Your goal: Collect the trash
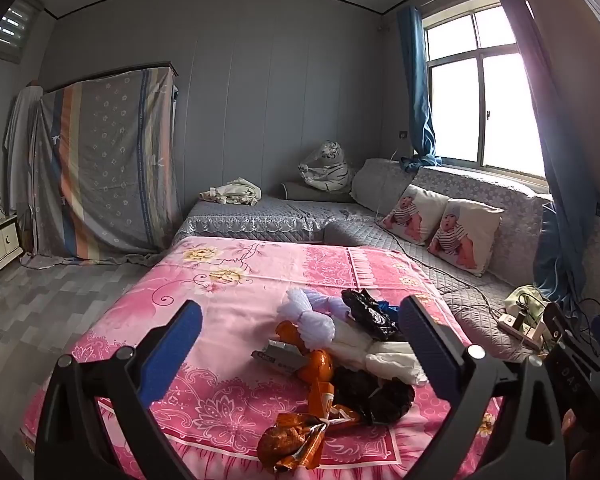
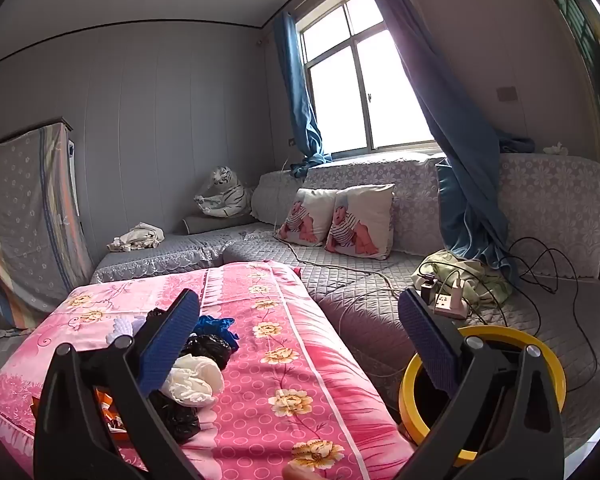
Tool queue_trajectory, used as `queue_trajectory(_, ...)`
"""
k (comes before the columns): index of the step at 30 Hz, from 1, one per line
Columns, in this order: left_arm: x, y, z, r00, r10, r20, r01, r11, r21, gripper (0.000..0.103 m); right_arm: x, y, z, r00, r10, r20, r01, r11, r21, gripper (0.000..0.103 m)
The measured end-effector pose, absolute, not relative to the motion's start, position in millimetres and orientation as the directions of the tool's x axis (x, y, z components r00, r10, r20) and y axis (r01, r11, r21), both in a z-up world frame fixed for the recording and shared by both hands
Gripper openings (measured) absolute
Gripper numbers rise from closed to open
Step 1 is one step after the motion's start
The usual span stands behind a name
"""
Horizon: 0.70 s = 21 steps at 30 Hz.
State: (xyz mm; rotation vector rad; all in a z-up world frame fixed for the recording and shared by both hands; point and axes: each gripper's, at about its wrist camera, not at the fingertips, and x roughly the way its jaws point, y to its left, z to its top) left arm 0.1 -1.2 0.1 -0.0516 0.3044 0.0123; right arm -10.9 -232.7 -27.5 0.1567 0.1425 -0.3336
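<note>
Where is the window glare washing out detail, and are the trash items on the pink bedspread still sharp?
Left wrist view: the bright window blows out white and flares over the blue curtain; the crumpled orange snack wrapper stays sharp. Right wrist view: the window is overexposed too; the white crumpled bag reads clearly; fisheye bends the edges.
</note>
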Motion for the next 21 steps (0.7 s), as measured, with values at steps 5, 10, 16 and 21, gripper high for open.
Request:
queue_trajectory(5,-0.2,-0.4,0.5,0.955,0.002,-0.297,-0.021,0.998,-0.060,0.095,-10.4,-232.6,-28.7,0.935,-0.312,-0.170,0.335,0.933,0.130,0.095)
queue_trajectory(10,-0.8,-1.2,0.4,0.956,0.001,-0.294,-0.019,0.998,-0.057,0.095,-9.8,-232.6,-29.7,0.934,-0.312,-0.173,0.335,0.933,0.129,0.095)
queue_trajectory(16,-1.7,0.6,-0.1,0.955,0.002,-0.295,-0.019,0.998,-0.055,0.095,-9.5,-233.5,-30.1,0.934,-0.312,-0.174,0.336,0.933,0.129,0.095)
queue_trajectory(21,-0.9,0.3,-2.3,0.955,0.001,-0.296,-0.018,0.998,-0.054,0.095,-9.2,-233.8,-29.4,0.934,-0.310,-0.176,0.334,0.933,0.130,0.095)
